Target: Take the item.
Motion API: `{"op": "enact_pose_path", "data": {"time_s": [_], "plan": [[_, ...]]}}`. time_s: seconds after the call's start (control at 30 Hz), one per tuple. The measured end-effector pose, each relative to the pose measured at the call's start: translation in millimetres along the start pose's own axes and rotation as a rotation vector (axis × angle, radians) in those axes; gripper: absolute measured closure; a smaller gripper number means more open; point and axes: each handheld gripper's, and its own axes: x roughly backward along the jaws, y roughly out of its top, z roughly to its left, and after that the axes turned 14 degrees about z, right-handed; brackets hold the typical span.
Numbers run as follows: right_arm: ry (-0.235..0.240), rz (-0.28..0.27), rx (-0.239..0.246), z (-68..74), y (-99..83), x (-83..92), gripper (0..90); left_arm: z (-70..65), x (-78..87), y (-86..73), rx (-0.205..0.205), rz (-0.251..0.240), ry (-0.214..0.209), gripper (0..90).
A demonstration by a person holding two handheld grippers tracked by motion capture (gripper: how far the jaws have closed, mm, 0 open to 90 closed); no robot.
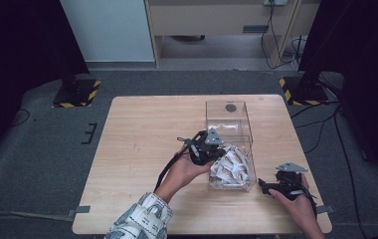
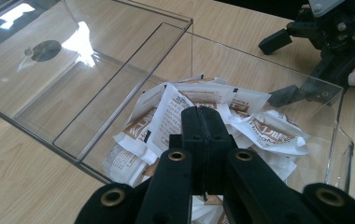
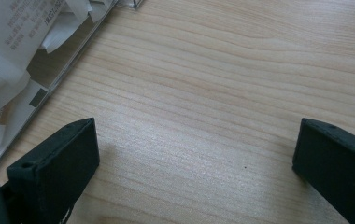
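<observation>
While the left hand-held gripper (image 2: pixel 202 122) hangs closed and empty above the sachets (image 2: pixel 241 119), none has left the clear box (image 2: pixel 119 100); the right hand-held gripper (image 3: pixel 194 154) rests wide open.

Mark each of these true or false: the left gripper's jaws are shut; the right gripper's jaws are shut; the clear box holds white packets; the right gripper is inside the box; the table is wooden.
1. The left gripper has its jaws shut. True: they meet above the packets, and whether a packet is pinched cannot be told.
2. The right gripper has its jaws shut. False: they stand wide apart with bare table between them.
3. The clear box holds white packets. True.
4. The right gripper is inside the box. False: it rests on the table beside the box.
5. The table is wooden. True: light wood grain shows.
</observation>
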Motion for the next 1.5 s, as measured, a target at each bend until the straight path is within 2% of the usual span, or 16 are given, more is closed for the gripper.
{"op": "enact_pose_path", "data": {"time_s": [0.4, 0.53, 0.63, 1.17, 1.5], "plan": [[0.0, 0.0, 0.001, -0.1, 0.0, 0.0, 0.8, 0.3, 11.3, 2.3, -0.006, -0.038, -0.006, 89.9], [-0.001, -0.001, 0.002, -0.1, 0.0, -0.1, 0.8, 0.7, 19.1, 3.7, -0.005, -0.071, -0.014, 89.9], [-0.001, -0.001, 0.003, -0.2, 0.0, -0.1, 0.8, 0.7, 21.4, 3.9, -0.003, -0.078, -0.013, 89.9], [-0.001, -0.001, 0.002, -0.1, 0.0, -0.1, 0.8, 6.4, 41.1, 1.8, -0.005, -0.126, 0.006, 89.9], [0.0, 0.0, 0.001, -0.1, 0.0, 0.0, 0.8, 14.9, 55.1, -2.7, 0.015, -0.156, 0.03, 89.9]]}}
